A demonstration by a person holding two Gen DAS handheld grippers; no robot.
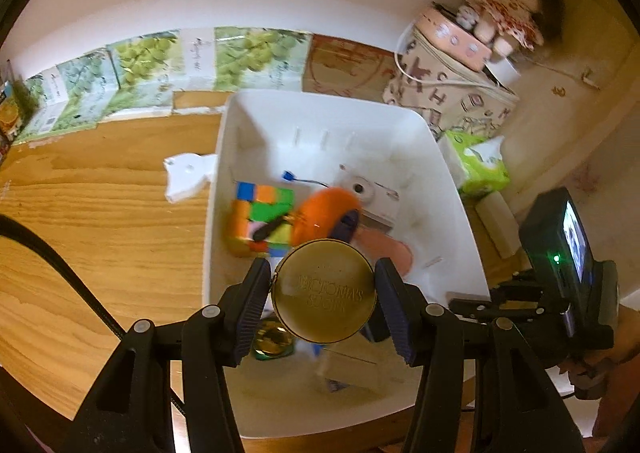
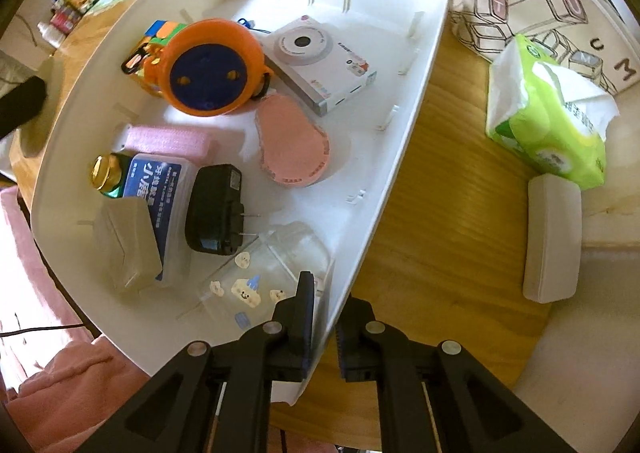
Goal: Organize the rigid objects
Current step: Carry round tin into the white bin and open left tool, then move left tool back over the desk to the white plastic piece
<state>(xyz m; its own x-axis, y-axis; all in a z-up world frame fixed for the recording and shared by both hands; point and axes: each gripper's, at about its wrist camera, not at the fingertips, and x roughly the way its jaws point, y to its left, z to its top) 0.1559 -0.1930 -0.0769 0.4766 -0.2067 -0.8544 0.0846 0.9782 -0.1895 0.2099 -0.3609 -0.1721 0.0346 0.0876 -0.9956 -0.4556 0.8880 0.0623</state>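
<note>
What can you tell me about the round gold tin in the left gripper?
The gold tin is a flat, round, metal-looking container with embossed lettering on its face, too blurred to read fully, and a thin seam round its rim. It faces the camera edge-on between the left gripper pads, which press on its opposite sides. It hangs above the near end of the white bin, touching nothing else that I can see.

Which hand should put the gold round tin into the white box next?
The left one, probably. Its fingers already hold the gold round tin right above the white bin. The right gripper has no tin; it is clamped on the bin's rim, likely steadying it.
</note>
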